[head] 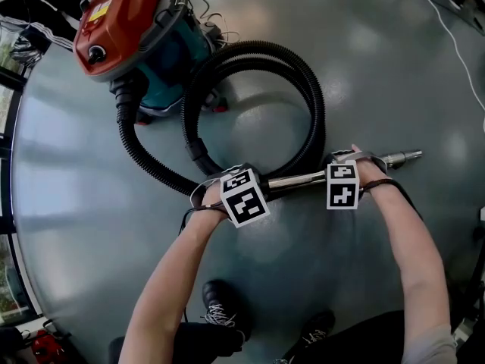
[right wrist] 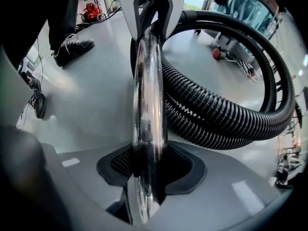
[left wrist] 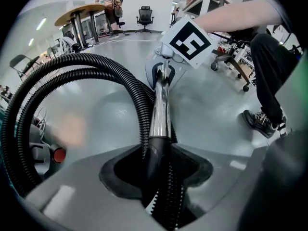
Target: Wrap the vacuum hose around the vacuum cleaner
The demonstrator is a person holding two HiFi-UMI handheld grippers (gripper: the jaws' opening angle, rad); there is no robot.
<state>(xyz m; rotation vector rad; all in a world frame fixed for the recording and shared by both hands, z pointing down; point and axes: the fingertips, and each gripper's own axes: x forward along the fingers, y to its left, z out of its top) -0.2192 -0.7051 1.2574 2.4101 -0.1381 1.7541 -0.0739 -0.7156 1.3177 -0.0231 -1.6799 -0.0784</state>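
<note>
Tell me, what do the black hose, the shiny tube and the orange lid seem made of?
The hose: likely flexible plastic or rubber, matte black; it has close ribs and curls in loops.
The tube: apparently polished metal, perhaps chrome-plated; it mirrors the room.
The lid: probably hard moulded plastic, semi-gloss orange, with soft highlights on it.

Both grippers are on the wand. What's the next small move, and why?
Probably swing the wand toward the vacuum cleaner, both grippers together. The left gripper is shut on its black cuff, the right gripper on its chrome tube, so the hold looks secure, while the hose lies looped on the floor beside the cleaner, not around it.
</note>
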